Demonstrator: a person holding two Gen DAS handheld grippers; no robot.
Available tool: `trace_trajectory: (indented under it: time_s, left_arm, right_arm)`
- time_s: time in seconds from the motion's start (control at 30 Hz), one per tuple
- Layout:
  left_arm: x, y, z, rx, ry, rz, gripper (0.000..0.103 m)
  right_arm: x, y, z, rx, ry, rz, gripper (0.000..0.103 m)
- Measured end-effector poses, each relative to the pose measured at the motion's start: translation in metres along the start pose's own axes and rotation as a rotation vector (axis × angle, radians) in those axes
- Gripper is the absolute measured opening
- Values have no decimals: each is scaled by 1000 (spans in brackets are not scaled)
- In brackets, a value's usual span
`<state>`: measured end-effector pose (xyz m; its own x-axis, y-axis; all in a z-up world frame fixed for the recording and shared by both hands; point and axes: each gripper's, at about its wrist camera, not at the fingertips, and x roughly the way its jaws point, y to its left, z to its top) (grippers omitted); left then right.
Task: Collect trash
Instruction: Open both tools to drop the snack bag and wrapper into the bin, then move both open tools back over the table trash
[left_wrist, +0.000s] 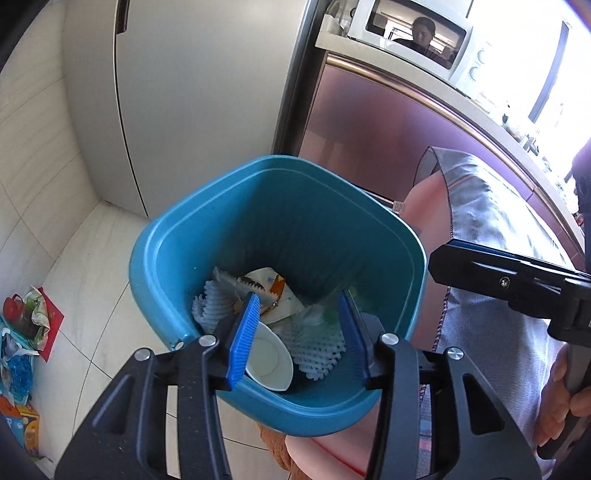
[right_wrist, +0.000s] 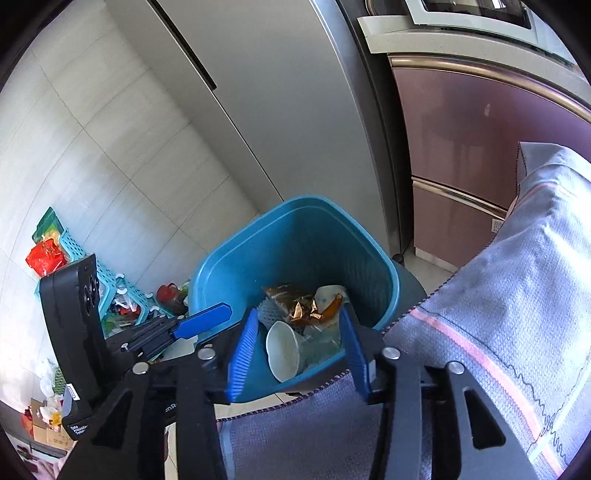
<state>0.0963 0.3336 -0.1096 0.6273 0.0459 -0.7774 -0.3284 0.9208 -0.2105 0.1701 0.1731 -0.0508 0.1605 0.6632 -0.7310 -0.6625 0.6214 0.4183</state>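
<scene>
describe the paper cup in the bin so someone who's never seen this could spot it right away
Start at the blue bin on the floor in front of the grey fridge. Look down inside it, at the side nearest the cameras. The paper cup lies tipped on its side with its mouth showing, smooth and plain white, unlike the white foam netting and the brown wrapper around it.

I see a kitchen corner with pale tiled walls (right_wrist: 92, 122) and a light tiled floor (left_wrist: 92, 258). A tall grey fridge (left_wrist: 192, 92) stands by mauve cabinets (left_wrist: 369, 133). A white microwave (left_wrist: 417, 40) sits on the counter above them. Bright daylight pours in from a window (left_wrist: 517, 44) at the right.
</scene>
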Motion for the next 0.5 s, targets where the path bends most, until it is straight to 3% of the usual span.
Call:
trace_trajectory:
  time_s: [0.27, 0.5]
  left_arm:
    - [-32, -9, 0, 21, -82, -22, 48]
    - [-78, -56, -11, 144, -182, -132, 55]
  right_arm:
    - [-32, -7, -6, -1, -69, 31, 45]
    - [-103, -16, -35, -28, -193, 16, 48]
